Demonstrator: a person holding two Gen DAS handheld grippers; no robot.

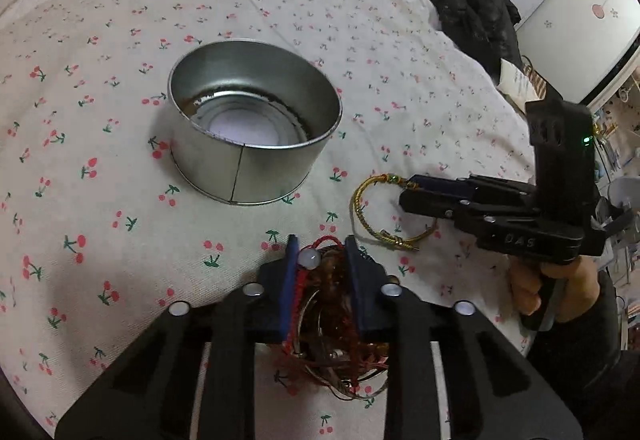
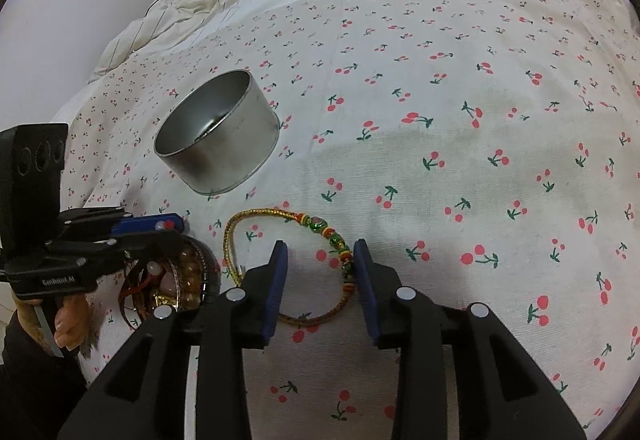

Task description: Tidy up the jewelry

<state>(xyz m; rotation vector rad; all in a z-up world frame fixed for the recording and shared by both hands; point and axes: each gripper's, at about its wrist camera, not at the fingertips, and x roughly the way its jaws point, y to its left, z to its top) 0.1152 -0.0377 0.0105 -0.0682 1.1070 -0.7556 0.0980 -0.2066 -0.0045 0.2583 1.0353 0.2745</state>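
Cherry-print bedsheet (image 2: 440, 144) | round metal tin (image 1: 256, 144) stood empty | left hand-held gripper (image 1: 320, 264) clamped on tangled beaded bracelets (image 1: 328, 320) near the tin | right hand-held gripper (image 2: 320, 264) parted around gold cord bracelet (image 2: 260, 216), lying on the sheet unpinched.

A round metal tin (image 1: 256, 128) stands upright and open on the cherry-print bedspread (image 2: 460, 120), empty. Near it lies a gold braided bracelet (image 2: 292, 264) with green beads, flat on the cloth. Beside that sits a tangled pile of bracelets (image 1: 328, 320): red cord, brown beads, a white bead, metal rings.
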